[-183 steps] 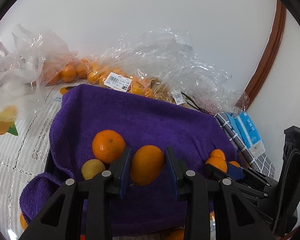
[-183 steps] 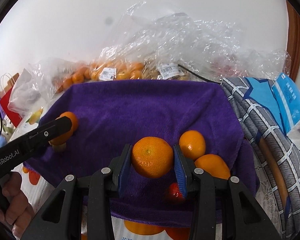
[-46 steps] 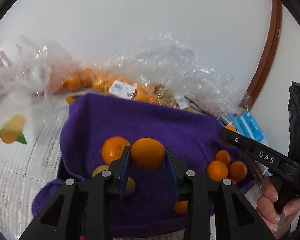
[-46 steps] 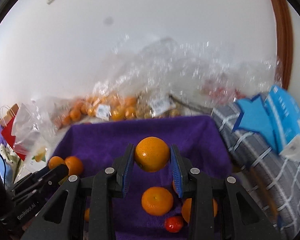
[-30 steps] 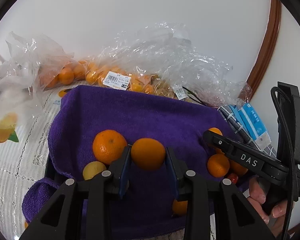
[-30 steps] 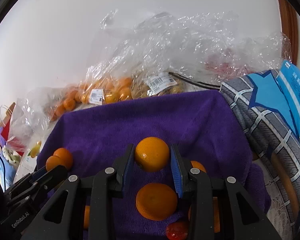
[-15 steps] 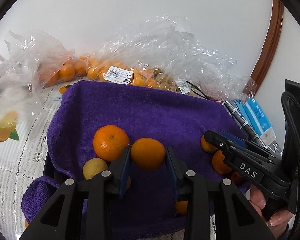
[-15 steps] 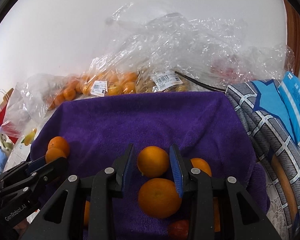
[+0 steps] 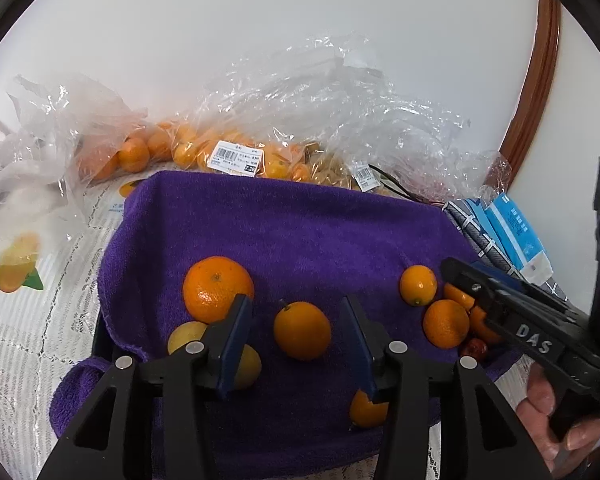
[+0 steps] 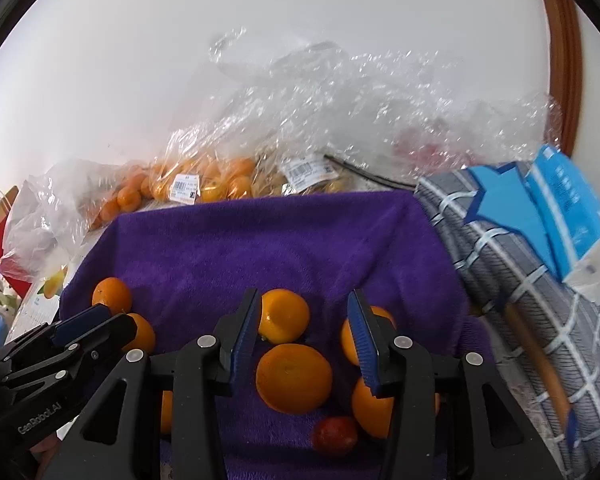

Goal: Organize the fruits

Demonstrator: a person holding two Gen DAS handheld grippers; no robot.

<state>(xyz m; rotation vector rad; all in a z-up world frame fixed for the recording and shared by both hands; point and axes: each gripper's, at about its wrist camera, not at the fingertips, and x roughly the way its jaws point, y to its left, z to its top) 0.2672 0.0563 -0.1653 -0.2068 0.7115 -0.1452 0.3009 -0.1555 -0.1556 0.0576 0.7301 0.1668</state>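
A purple towel (image 9: 292,224) lines a tray and holds several oranges. My left gripper (image 9: 296,330) is open; an orange (image 9: 302,330) lies on the towel between its fingers, apart from both pads. A large orange (image 9: 216,286) and two yellow fruits (image 9: 186,336) lie to its left. My right gripper (image 10: 304,332) is open above an orange (image 10: 284,316) and a bigger orange (image 10: 294,378); a small red fruit (image 10: 335,436) lies below. The right gripper also shows in the left wrist view (image 9: 476,292), beside a cluster of oranges (image 9: 446,322). The towel also shows in the right wrist view (image 10: 268,240).
Clear plastic bags of oranges (image 9: 236,156) lie behind the towel against the white wall. A grey checked cloth and a blue packet (image 10: 560,208) sit right of the towel. A lace tablecloth with fruit prints (image 9: 28,300) lies to the left. A wooden frame (image 9: 536,80) curves at right.
Both grippers have opened and let go of their oranges, which now rest on the purple towel. The right gripper's orange lies just behind the bigger orange.
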